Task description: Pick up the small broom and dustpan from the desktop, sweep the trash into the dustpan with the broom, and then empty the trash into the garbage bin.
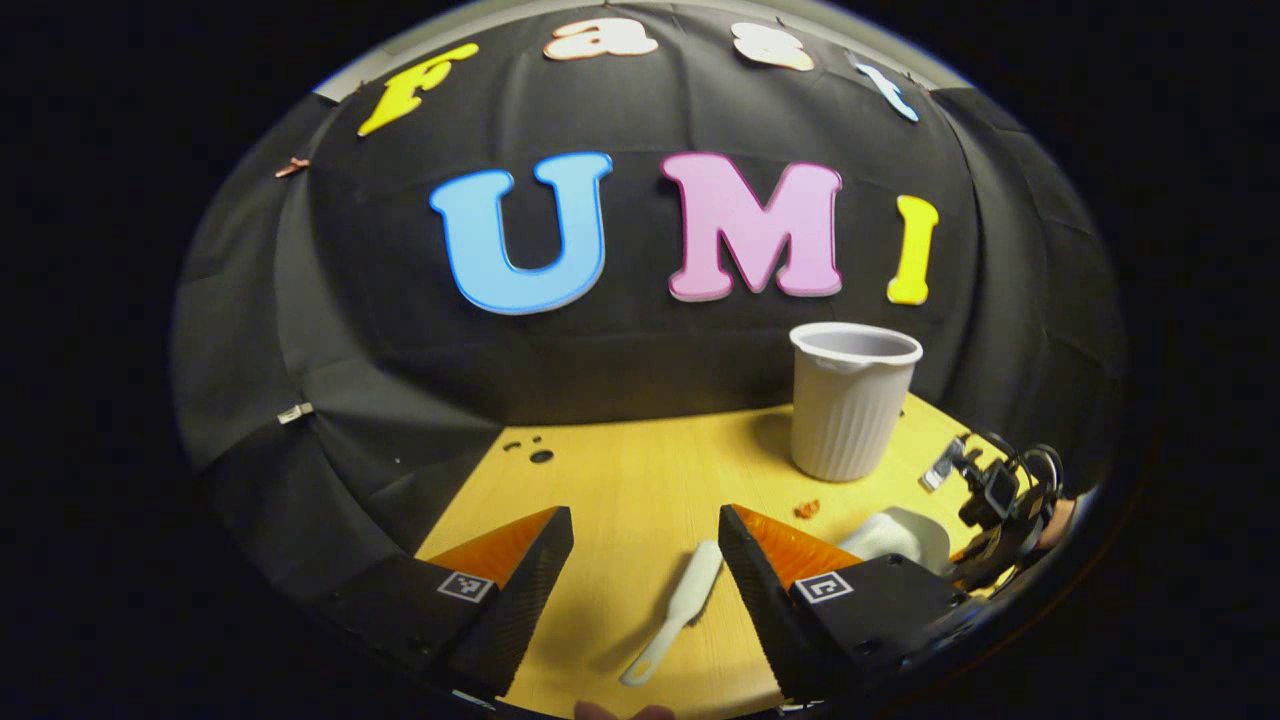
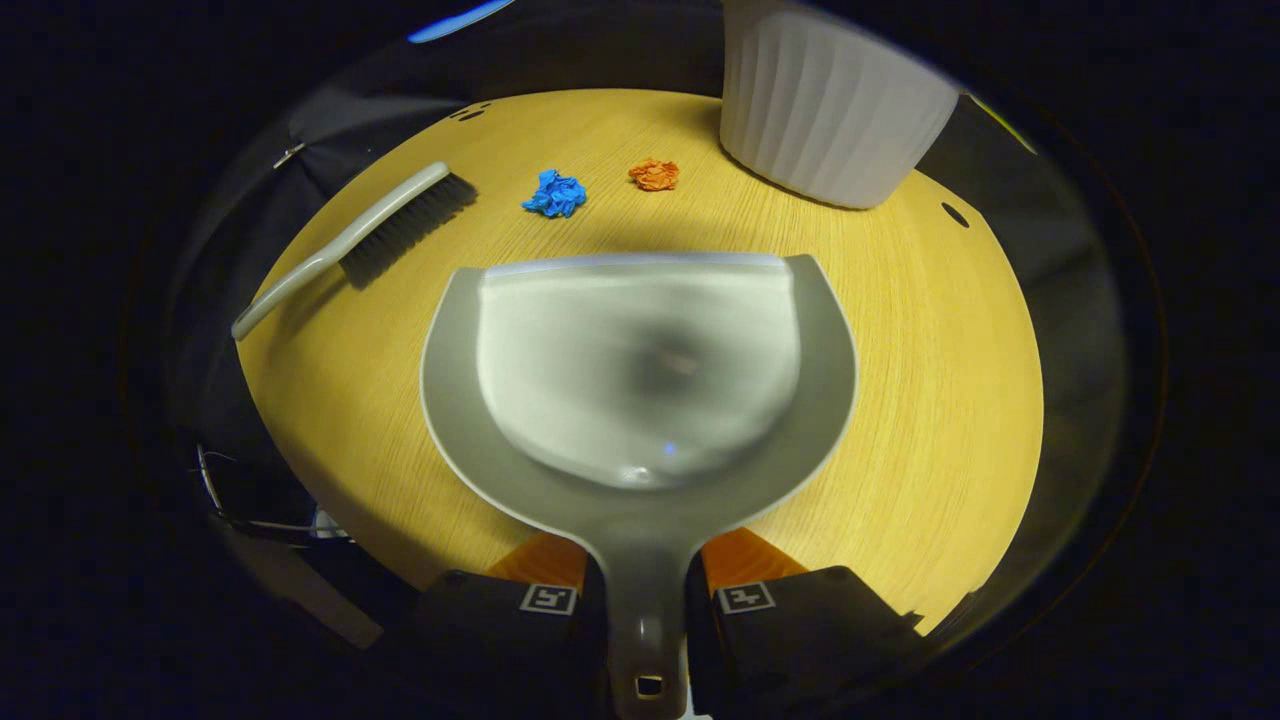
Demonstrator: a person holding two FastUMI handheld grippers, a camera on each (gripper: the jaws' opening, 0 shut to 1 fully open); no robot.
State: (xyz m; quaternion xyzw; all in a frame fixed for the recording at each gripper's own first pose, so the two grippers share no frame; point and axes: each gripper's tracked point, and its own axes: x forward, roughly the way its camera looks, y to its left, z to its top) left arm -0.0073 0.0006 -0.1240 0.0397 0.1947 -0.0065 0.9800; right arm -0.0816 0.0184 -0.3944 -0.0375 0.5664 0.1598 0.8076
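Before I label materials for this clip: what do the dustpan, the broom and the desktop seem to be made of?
The dustpan looks like moulded grey plastic: its smooth pan gives a soft, glossy reflection. The broom seems to have a pale matte plastic handle with dark bristles, probably synthetic. The desktop shows a light wood grain with an even finish; whether it is solid wood or laminate cannot be told.
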